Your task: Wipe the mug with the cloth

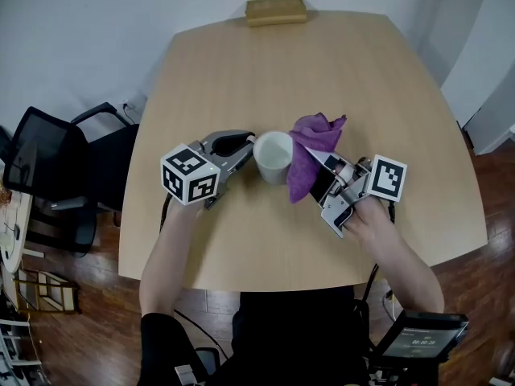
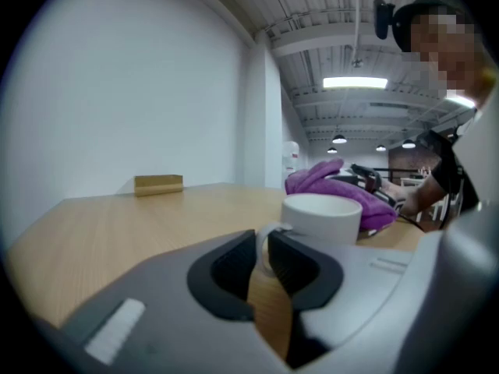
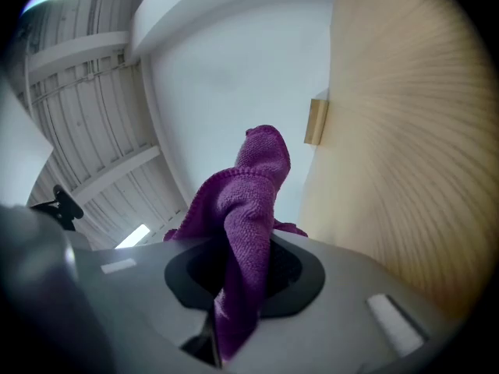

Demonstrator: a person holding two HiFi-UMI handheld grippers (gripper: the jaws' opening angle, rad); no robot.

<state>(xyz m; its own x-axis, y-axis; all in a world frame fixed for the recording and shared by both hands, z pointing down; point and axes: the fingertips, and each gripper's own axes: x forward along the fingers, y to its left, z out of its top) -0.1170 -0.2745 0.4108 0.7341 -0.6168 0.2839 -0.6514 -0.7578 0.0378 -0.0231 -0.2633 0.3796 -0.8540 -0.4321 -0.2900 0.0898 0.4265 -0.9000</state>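
Near the middle of the table (image 1: 338, 79), the left gripper (image 1: 244, 146) pinches the handle (image 2: 262, 240) of the white mug (image 1: 273, 158), jaws nearly together, so the mug cannot slide. The right gripper (image 1: 320, 170) is clamped on the purple cloth (image 1: 310, 147), which drapes against the mug's right side, seemingly touching it, ready for rubbing.

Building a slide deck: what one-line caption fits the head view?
Left gripper grips a white mug by its handle while the right gripper holds a purple cloth at its side.
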